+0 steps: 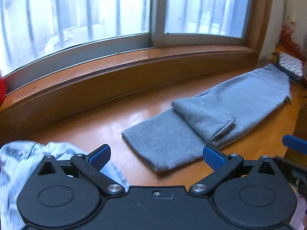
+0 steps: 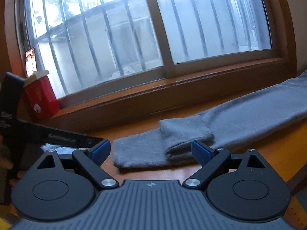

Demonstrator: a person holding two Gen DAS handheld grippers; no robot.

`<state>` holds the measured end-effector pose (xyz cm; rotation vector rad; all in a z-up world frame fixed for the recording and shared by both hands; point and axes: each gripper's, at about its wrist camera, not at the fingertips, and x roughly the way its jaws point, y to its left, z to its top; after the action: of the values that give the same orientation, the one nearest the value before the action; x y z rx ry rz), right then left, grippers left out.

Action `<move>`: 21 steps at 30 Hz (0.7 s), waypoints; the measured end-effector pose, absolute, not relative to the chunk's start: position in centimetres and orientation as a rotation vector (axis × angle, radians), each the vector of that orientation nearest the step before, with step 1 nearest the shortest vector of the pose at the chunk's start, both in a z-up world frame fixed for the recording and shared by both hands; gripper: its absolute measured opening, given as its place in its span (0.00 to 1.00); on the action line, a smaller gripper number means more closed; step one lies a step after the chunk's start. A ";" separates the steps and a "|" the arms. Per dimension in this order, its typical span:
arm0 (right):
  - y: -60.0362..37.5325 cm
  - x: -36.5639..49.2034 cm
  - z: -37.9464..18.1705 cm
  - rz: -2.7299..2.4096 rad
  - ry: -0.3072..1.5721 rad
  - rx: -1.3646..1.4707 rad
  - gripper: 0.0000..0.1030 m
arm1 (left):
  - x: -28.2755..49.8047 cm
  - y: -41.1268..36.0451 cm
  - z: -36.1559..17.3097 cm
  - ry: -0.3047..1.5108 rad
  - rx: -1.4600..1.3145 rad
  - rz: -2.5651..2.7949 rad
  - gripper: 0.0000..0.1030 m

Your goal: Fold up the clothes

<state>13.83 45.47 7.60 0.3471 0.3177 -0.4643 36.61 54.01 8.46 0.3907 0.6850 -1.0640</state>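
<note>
Grey garment point(image 1: 201, 118), partly folded, lies on the glossy wooden floor point(image 1: 92, 126) below a barred window point(image 1: 96, 9). Left gripper point(image 1: 156, 156) and right gripper point(image 2: 150, 151) both gape, holding nothing.

Black left gripper point(image 1: 156, 156), blue pads point(image 1: 213, 158), silver screws

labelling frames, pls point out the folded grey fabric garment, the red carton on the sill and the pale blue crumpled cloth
folded grey fabric garment point(image 1: 163, 143), left wrist view, flat lower layer
red carton point(image 2: 41, 99), right wrist view, front face
pale blue crumpled cloth point(image 1: 17, 163), left wrist view, bunched part beside the gripper body
</note>
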 end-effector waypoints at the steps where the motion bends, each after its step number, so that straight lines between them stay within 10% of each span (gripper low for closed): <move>1: 45.9 14.0 7.6 -0.486 0.312 0.336 0.91 | 36.9 53.7 8.5 0.685 0.401 -1.089 1.00; 21: 50.8 22.4 4.6 -0.653 0.409 0.323 0.91 | 43.6 55.2 6.2 0.667 0.497 -1.337 1.00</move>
<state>22.42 50.78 4.56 0.3226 0.4092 -0.6525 43.63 55.25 6.20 0.4969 0.6670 -1.3374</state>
